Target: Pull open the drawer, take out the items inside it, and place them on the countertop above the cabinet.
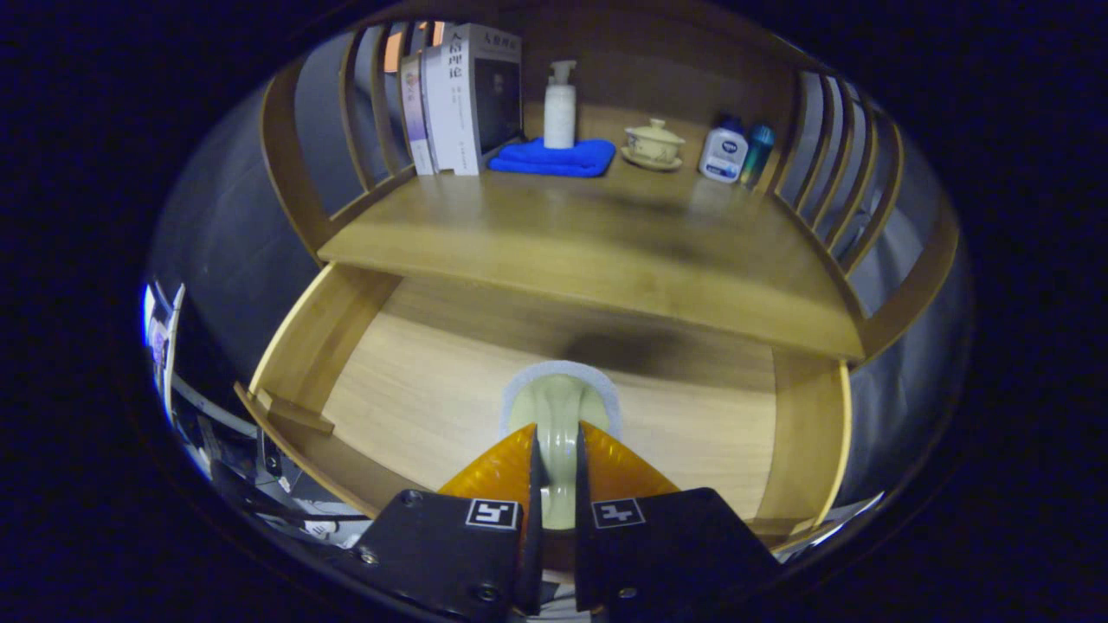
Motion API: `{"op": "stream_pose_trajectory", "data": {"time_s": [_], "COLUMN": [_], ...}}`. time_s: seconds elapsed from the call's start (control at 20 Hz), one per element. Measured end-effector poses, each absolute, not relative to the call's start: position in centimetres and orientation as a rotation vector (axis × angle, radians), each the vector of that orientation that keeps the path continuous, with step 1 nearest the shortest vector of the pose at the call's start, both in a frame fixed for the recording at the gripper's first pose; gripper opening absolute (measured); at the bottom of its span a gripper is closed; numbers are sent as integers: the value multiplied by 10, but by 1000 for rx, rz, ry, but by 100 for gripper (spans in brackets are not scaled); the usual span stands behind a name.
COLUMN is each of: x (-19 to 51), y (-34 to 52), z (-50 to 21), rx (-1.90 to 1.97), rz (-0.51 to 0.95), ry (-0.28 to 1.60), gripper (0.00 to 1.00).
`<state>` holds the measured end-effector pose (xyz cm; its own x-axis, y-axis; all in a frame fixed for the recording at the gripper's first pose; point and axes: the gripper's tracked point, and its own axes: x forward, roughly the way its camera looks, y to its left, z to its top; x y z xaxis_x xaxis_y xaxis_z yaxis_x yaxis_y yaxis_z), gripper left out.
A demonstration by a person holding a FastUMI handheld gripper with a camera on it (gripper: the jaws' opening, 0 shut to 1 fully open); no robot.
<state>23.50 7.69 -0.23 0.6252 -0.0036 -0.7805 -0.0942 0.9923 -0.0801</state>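
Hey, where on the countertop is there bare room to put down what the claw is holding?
The claw is shut on a pale green object over the open drawer. The countertop's whole front half is bare. Its back edge is crowded: books, blue cloth with pump bottle, lidded cup, two small bottles.

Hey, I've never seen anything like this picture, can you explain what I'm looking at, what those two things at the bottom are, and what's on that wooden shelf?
The camera rides on a hand-held gripper, looking along its two fingers. They are closed on a pale scrubber-like item above the open drawer. Beyond is the cabinet's countertop. At its back stand books, a pump bottle on a folded blue cloth, a lidded cup on a saucer and two small bottles.
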Motion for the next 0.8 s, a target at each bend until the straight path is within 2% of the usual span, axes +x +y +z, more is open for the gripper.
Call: {"op": "stream_pose_trajectory", "data": {"time_s": [0.35, 0.8], "x": [244, 331], "y": [69, 61], "z": [53, 95], "rx": [-132, -49], "rz": [36, -14], "ry": [849, 771], "gripper": [18, 18]}}
